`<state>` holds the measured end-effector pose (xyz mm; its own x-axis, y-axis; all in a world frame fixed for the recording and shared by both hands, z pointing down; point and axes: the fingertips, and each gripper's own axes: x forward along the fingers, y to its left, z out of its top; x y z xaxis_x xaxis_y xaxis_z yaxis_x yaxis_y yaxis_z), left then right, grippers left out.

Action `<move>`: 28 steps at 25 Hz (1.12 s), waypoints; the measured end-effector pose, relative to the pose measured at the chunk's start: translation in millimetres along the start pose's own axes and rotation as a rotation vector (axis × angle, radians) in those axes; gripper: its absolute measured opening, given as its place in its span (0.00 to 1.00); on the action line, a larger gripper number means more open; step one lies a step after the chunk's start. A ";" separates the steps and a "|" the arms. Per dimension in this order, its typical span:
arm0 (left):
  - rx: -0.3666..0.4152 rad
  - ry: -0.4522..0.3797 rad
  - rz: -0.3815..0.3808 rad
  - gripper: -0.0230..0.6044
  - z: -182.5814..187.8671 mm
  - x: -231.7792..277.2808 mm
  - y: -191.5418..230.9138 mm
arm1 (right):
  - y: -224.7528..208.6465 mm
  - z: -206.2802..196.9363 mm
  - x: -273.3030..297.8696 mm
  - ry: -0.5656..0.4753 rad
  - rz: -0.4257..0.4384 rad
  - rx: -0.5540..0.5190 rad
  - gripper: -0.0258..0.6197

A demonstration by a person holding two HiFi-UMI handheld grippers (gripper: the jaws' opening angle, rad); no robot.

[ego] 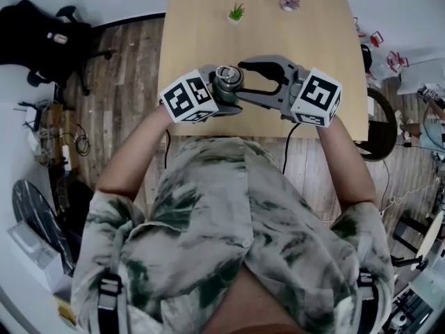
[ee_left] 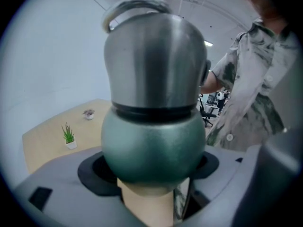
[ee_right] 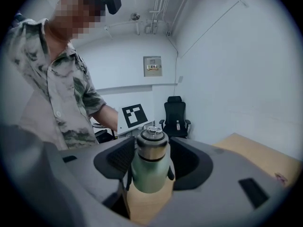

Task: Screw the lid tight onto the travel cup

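We hold the cup in the air over the near edge of the table, a little left of that edge's middle. The left gripper comes in from the left with its fingers pinched on the round green body of the cup. The right gripper comes in from the right with its fingers spread wide, one on either side of the cup's upper part. As far as we can see they are not pressing on it. The steel lid sits square on the cup's mouth, with only a narrow dark band between it and the green body. We judge from this that the lid is on and threaded most or all of the way down. Whether it is tight we cannot tell. At most a last firm twist from the right gripper is left, while the left one holds the body fast. For room, nearly all of the table top lies bare beyond the cup, so there is plenty of space to set it down farther in. The near edge lies right under the grippers, so a slip here would likely drop the cup to the floor. A black chair stands well off to the far left. A little plant and a small pink thing stand well apart from us near the far edge.
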<state>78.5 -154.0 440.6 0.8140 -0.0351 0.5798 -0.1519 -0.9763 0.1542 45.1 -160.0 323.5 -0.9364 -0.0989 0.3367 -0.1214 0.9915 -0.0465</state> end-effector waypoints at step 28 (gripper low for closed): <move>-0.090 0.014 0.185 0.65 -4.3 11.8 29.6 | -21.1 -13.0 6.7 -0.005 -0.342 0.100 0.41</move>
<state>81.2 -182.3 455.5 0.7601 -0.2083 0.6155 -0.3478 -0.9306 0.1145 45.6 -180.5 339.0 -0.8377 -0.4240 0.3442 -0.4592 0.8880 -0.0237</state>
